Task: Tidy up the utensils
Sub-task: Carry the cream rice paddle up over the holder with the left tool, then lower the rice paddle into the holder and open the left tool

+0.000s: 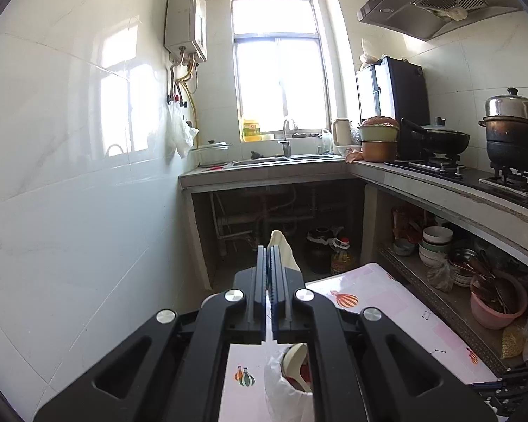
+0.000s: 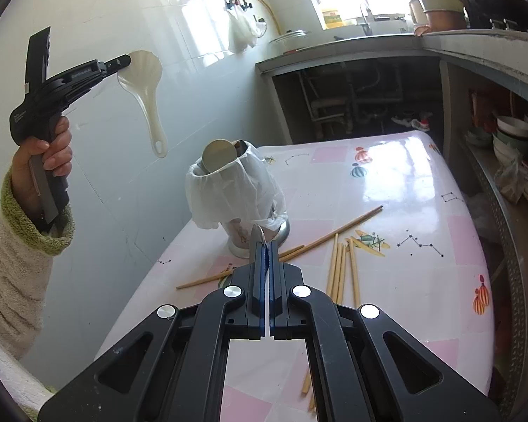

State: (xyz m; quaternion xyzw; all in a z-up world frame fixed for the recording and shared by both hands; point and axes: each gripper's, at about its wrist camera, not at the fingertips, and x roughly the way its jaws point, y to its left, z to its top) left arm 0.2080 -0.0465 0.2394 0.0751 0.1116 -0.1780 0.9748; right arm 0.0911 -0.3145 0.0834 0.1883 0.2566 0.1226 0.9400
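Observation:
My left gripper (image 1: 268, 248) is shut on a cream plastic rice paddle (image 1: 284, 249). In the right wrist view that gripper (image 2: 125, 59) holds the paddle (image 2: 142, 81) by its head, high at the left by the wall, handle hanging down. My right gripper (image 2: 264, 242) is shut on a metal spoon (image 2: 257, 234) just in front of the utensil holder (image 2: 236, 190), a cup lined with a white plastic bag. The holder stands on the pink table (image 2: 404, 246) and holds a round ladle head (image 2: 219, 156). The holder also shows below my left gripper (image 1: 292, 372). Several wooden chopsticks (image 2: 341, 267) lie loose on the table.
A white tiled wall (image 2: 123, 193) runs along the table's left. Beyond are a sink counter (image 1: 264, 172), a stove with pots (image 1: 510, 140), and shelves of bowls (image 1: 436, 242) and a pink basin (image 1: 496, 302) under the right counter.

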